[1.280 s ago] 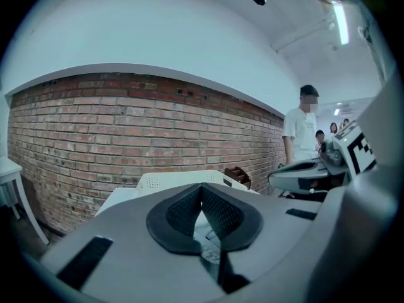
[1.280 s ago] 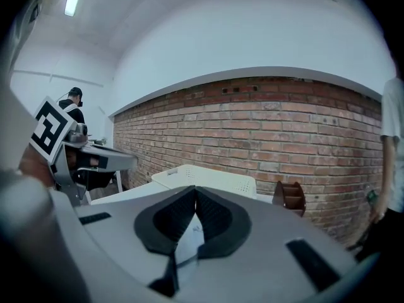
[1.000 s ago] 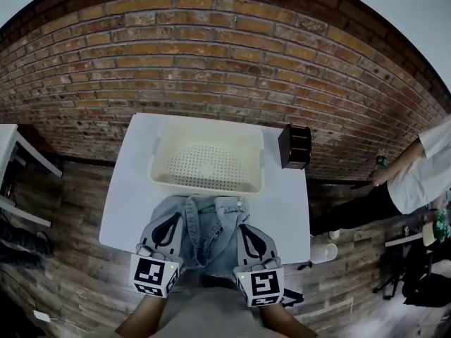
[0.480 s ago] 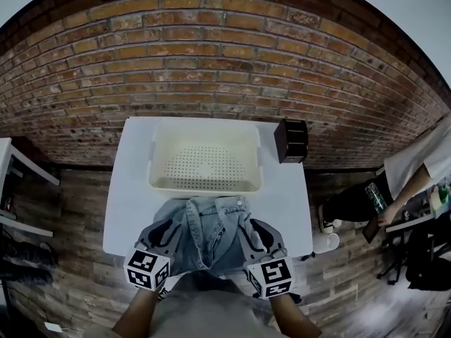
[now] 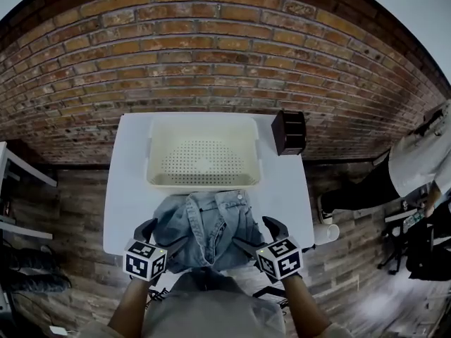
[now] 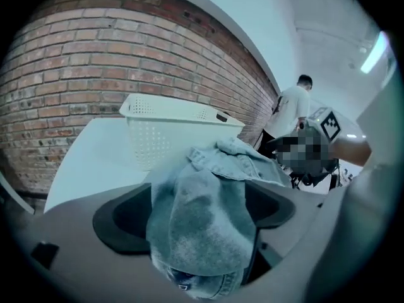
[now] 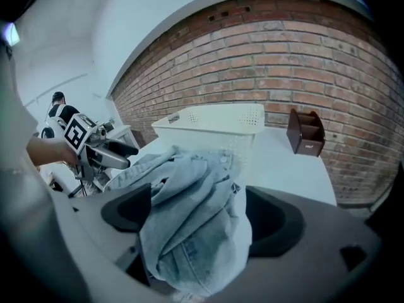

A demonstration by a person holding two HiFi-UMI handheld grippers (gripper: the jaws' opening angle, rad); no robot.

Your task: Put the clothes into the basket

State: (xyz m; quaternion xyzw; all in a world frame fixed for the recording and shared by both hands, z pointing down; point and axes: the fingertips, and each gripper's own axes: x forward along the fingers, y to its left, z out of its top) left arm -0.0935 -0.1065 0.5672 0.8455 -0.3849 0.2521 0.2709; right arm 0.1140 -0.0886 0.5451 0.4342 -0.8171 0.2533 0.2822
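Surroundings: white table [image 5: 123, 189] set against a brick wall [image 5: 211, 55]. A dark wooden box [image 5: 289, 132] stands ahead and to the right of the right gripper [image 5: 258, 235]. A person [image 5: 416, 160] stands well off to that gripper's right.
In the way: a cream perforated basket [image 5: 203, 182] stands ahead of both grippers. Its near wall rises just beyond the denim.
Clothes: light-blue jeans [image 5: 206, 224] lie bunched and creased on the table between the two grippers. Their far edge is just beside the basket and none of them is inside it.
Left gripper [image 5: 161, 235]: jaws are opening and stand wide, with a wad of denim loose between them.
Right gripper: same, jaws are opening with a fold of denim between the pads, not pinched.
Pose: both forearms come in from the table's near edge. The grippers are low and angled inward toward each other, marker cubes facing up.
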